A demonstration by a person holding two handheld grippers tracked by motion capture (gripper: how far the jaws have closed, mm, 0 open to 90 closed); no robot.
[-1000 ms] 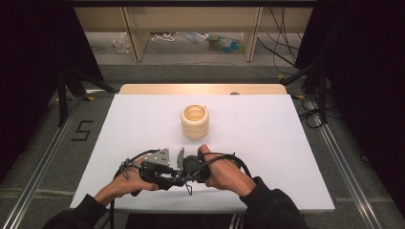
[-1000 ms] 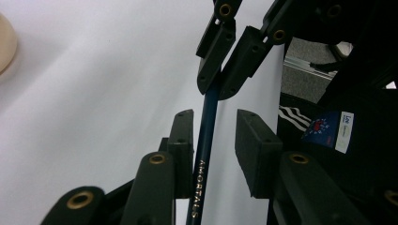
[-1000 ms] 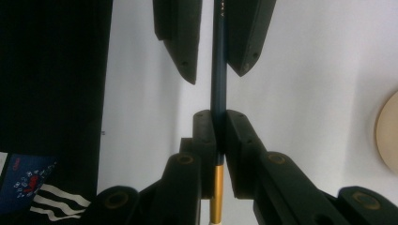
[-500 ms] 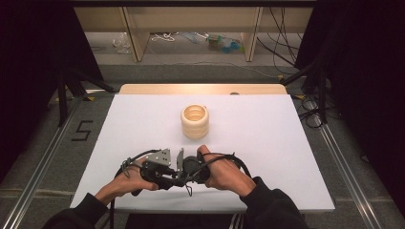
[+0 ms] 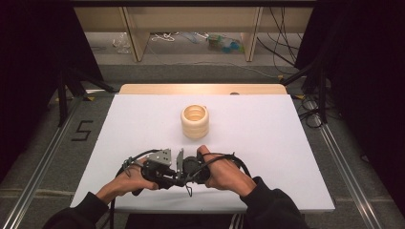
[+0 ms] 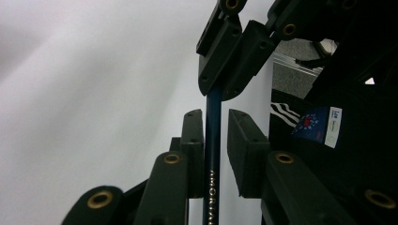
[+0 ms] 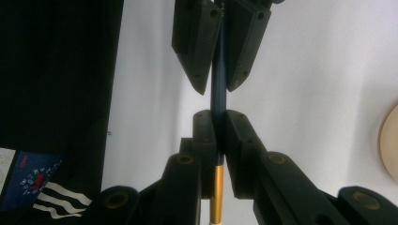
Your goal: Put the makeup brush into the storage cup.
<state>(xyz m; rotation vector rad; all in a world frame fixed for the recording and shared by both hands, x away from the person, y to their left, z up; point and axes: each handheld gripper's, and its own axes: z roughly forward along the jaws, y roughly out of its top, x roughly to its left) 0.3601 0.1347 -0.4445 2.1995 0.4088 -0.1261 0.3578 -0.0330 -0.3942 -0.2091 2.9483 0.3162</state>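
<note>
A dark blue pencil [image 6: 213, 140] with a gold ferrule [image 7: 216, 192] runs between my two grippers, which face each other tip to tip low over the white table's near edge [image 5: 143, 205]. My right gripper [image 7: 218, 115] is shut on the pencil [image 7: 218, 93], both pads pressing it. My left gripper [image 6: 216, 117] has the pencil between its jaws. These have just been closing. The left pad touches the pencil and a thin gap shows at the other pad. In the high view both hands hold the left gripper [image 5: 175, 180] and the right gripper [image 5: 184, 177] together.
A beige, ribbed, round wooden cup [image 5: 195, 121] stands at the table's middle, beyond the hands; its rim shows at the right edge [image 7: 390, 140]. A wooden strip [image 5: 200, 88] borders the far side. Metal rails and cables lie on the floor around the table.
</note>
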